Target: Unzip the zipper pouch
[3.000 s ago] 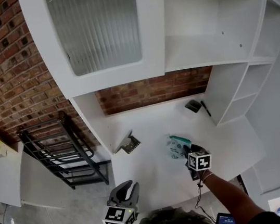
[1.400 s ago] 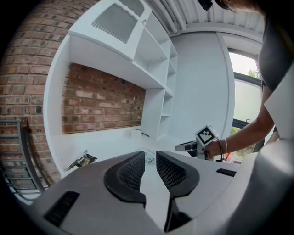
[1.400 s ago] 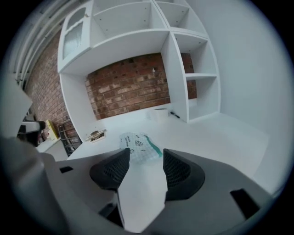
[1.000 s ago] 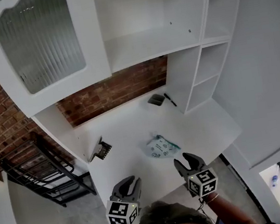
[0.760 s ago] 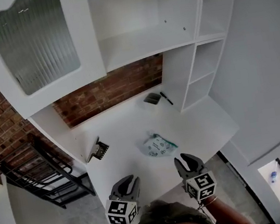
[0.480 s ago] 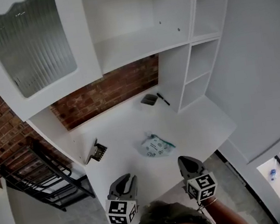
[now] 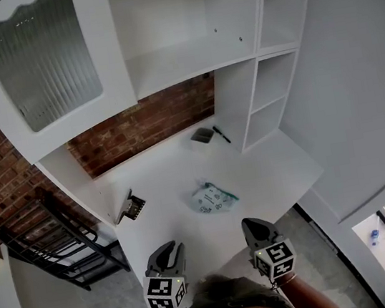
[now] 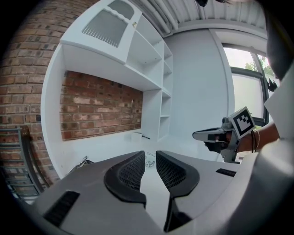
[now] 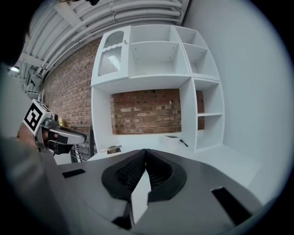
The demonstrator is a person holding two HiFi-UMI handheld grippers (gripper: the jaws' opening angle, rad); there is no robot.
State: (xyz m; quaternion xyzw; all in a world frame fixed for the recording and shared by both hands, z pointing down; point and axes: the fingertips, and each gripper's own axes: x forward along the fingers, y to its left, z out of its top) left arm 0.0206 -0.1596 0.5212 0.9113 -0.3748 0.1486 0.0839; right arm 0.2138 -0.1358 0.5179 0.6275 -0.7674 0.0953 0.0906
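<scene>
Zipper pouch point(image 7: 212, 197) lay on bench point(image 7: 168, 182), zip unreadable. Left claw point(image 7: 166, 252) narrowly apart, right claw point(image 7: 254, 225) just closed, both empty, parked at near edge, so pouch unheld.

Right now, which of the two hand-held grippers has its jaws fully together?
The right hand-held gripper: its jaws have just closed tip to tip on nothing. The left hand-held gripper shows a narrow gap between its jaws.
</scene>
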